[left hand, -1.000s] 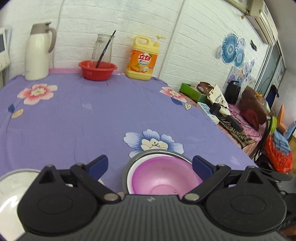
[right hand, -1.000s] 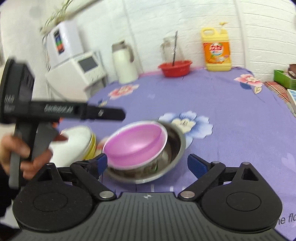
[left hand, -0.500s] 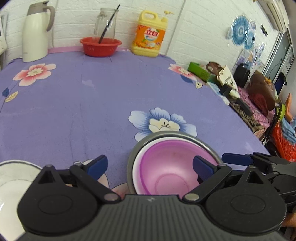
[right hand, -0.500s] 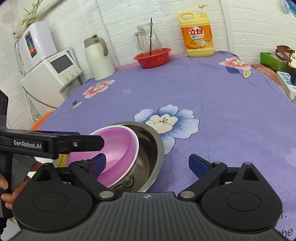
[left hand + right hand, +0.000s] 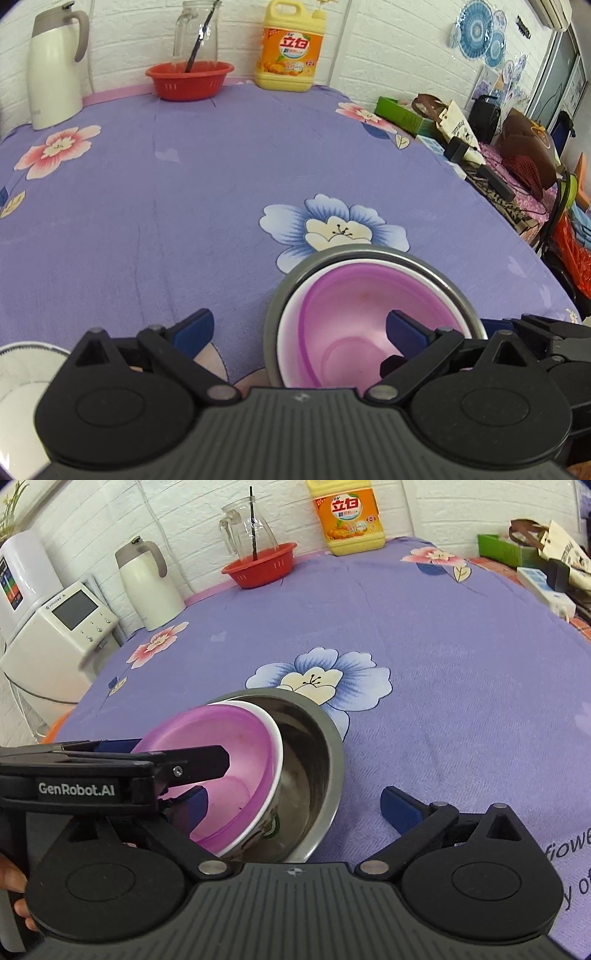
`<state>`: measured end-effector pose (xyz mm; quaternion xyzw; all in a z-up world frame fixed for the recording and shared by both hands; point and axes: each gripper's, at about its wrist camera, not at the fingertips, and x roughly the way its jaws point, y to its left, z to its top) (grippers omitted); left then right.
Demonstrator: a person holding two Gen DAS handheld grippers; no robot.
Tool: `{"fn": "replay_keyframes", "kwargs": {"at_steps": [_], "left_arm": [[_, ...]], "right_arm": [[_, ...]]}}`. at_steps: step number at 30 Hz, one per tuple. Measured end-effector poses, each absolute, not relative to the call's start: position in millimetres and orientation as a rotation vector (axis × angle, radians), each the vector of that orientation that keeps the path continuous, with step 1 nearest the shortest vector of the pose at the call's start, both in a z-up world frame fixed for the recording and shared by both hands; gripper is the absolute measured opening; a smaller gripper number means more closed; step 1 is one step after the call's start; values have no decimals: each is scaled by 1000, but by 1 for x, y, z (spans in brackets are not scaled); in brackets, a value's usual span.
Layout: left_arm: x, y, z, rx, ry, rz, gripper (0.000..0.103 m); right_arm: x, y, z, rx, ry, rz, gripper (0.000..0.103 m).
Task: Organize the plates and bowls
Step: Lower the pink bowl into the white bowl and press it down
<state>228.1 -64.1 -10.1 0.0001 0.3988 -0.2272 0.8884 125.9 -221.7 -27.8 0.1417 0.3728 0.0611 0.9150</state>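
A pink-lined white bowl (image 5: 354, 317) sits tilted inside a steel bowl (image 5: 373, 254) on the purple tablecloth; both show in the right wrist view, the pink bowl (image 5: 236, 746) and the steel bowl (image 5: 314, 760). My left gripper (image 5: 299, 326) is open, its jaws astride the near left rim of the bowls, one finger (image 5: 406, 326) over the pink bowl. My right gripper (image 5: 295, 805) is open, straddling the steel bowl's near right rim. A white plate (image 5: 22, 373) lies at the lower left.
At the table's back stand a white kettle (image 5: 55, 66), a red basket (image 5: 190, 79) with a glass jug, and a yellow detergent bottle (image 5: 291, 48). Clutter (image 5: 480, 147) lines the right side. A white appliance (image 5: 59, 635) stands left of the table.
Both grippers have come lower and closer to the nested bowls. The left gripper's finger now reaches over the pink bowl; the bowls have stayed in place.
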Motion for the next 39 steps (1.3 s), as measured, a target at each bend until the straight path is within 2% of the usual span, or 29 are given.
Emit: {"fn": "replay_keyframes", "kwargs": {"at_steps": [8,14,19,30,32,36,39], "left_arm": [[234,-66,-19,7,865,-471,99],[232,-67,-18,7,856,-475,99],[234,-67,-19,1,859,-482,99],[235,-72,-24,19,866,-498,98],[233,-72,-24,23,858,-516,93],[227,-74,-21,-1,853,-584,70],[223,-77,-20,-20,864,-580,68]], "right_arm": [[124,-206,-34,131,733,130,103],[128,-206,-28,169,772,108,103],[121,-196,-20,124,727,121,103],[126,-194,-29,179,732,147,103],[123,-191,-29,179,720,147,103],[116,-191,-31,199,690,141,103],[116,-189,-29,202,696,123,103]]}}
